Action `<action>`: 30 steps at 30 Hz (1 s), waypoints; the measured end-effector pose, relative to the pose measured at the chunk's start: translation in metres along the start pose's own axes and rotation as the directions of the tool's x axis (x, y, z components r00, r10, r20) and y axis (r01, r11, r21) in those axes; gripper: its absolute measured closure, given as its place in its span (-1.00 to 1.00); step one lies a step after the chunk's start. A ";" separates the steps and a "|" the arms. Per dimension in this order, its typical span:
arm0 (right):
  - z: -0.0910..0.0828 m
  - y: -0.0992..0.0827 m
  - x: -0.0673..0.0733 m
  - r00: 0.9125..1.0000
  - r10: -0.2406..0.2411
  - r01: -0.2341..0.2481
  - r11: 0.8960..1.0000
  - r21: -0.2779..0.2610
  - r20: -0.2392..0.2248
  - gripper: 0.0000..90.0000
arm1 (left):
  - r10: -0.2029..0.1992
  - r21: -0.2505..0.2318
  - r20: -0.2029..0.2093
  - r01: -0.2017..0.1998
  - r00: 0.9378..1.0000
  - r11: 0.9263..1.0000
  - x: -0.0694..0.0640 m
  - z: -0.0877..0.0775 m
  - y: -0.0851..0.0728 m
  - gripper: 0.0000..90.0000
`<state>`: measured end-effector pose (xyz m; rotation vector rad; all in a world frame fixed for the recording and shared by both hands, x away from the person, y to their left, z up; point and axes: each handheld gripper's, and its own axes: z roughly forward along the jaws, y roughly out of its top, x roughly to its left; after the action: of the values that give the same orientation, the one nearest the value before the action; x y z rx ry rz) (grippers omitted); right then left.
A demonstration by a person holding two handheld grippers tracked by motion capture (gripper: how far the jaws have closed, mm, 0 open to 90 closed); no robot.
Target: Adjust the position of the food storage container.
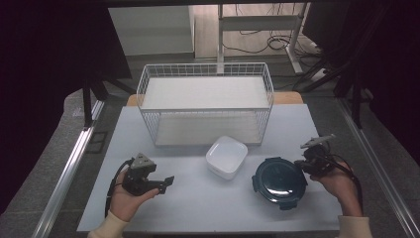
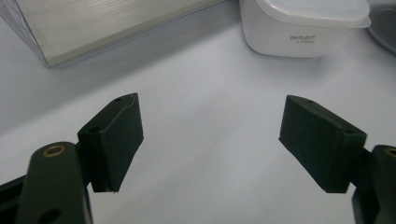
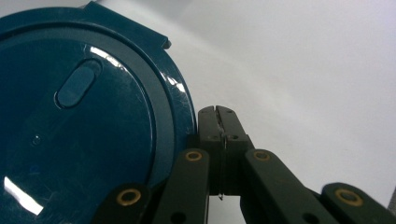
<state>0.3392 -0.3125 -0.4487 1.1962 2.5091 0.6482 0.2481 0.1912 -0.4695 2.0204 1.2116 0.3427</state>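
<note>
High view: your left gripper (image 1: 168, 181) rests low on the table (image 1: 198, 208), jaws apart, well left of the white square container (image 1: 227, 156). Your right gripper (image 1: 298, 163) sits at the right edge of the dark blue round lidded container (image 1: 279, 182), in front of the wire rack (image 1: 205, 101).

Left gripper view: jaws stand wide, nothing between them.

Right gripper view: jaws pressed together, beside the lid's rim, apparently touching it.

Two containers (image 1: 227, 156) (image 1: 280, 182), one wire rack (image 1: 205, 104)
</note>
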 end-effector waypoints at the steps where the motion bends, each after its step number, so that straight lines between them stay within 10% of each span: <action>1: 0.000 0.000 0.002 1.000 -0.002 0.002 1.000 0.004 -0.004 0.99 | 0.001 0.000 0.000 -0.001 1.000 1.000 0.000 0.000 0.000 -0.53; 30: 0.001 0.004 0.049 0.997 -0.032 0.035 0.999 0.039 -0.067 0.99 | 0.012 -0.004 0.004 -0.012 1.000 1.000 -0.002 -0.002 0.001 -0.53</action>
<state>0.3117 -0.2714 -0.4502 1.1622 2.6032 0.6420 0.2468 0.1898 -0.4669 2.0246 1.1954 0.3468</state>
